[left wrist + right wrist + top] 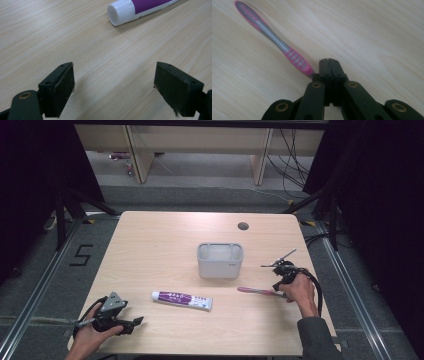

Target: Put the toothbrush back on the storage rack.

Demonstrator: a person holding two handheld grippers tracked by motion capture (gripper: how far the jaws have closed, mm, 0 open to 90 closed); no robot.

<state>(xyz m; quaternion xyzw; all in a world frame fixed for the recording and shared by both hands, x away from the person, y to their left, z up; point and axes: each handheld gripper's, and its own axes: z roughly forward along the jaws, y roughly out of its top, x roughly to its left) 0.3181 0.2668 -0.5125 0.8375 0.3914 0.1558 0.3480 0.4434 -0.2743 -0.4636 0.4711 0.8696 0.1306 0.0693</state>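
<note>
A pink and grey toothbrush [255,291] [272,37] lies low over the wooden table [160,245], right of centre. My right gripper [284,294] [328,60] is shut on its near end, and the rest of the brush sticks out to the left. A white toothpaste tube [182,300] with a purple label lies near the front middle; its white cap [120,12] faces my left gripper. That left gripper [134,324] [115,67] rests at the front left corner, open, with only bare table between its pads.
A light grey rectangular holder [220,267] stands upright in the middle of the table, behind the tube and the brush. A round cable hole [243,226] sits near the far edge. Dark stands and cables flank the table.
</note>
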